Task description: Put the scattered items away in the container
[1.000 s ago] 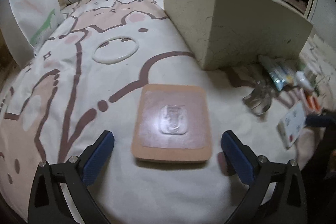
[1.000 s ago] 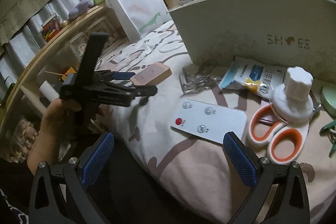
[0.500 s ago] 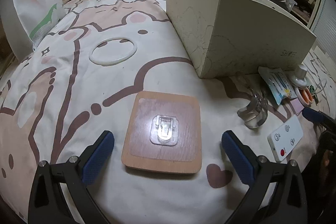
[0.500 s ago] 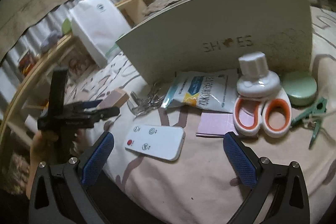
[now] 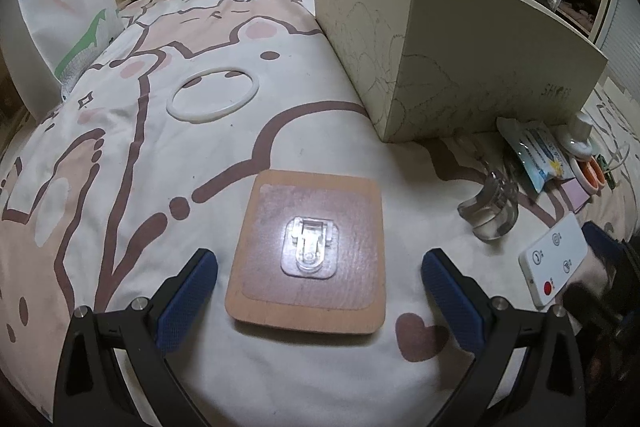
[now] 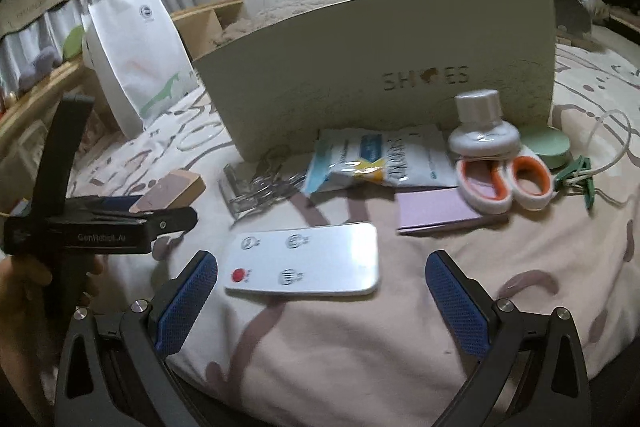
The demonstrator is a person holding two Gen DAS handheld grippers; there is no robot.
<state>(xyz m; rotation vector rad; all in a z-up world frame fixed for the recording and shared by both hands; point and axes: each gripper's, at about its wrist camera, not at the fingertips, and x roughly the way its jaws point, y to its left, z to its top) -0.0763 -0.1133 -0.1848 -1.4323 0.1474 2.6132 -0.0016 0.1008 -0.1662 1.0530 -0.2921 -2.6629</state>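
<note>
A cream shoe box (image 5: 460,59) stands on the bed; it also shows in the right wrist view (image 6: 376,67). My left gripper (image 5: 320,291) is open and empty, its fingers on either side of a wooden square with a clear hook (image 5: 310,251). My right gripper (image 6: 320,291) is open and empty just in front of a white remote (image 6: 304,259). Behind the remote lie a clear clip (image 6: 252,187), a snack packet (image 6: 380,159), a purple pad (image 6: 436,211), orange scissors (image 6: 504,179), a white bottle (image 6: 482,123), a green tin (image 6: 546,145) and a green peg (image 6: 580,175).
A white ring (image 5: 212,99) lies on the patterned bedspread to the left of the box. A white paper bag (image 6: 136,51) stands at the bed's left edge beside wooden shelves. The left gripper's body (image 6: 92,223) shows at the left of the right wrist view.
My right gripper has swung right and moved closer, so the remote now lies centred just ahead of its fingers. My left gripper has moved slightly closer over the wooden square.
</note>
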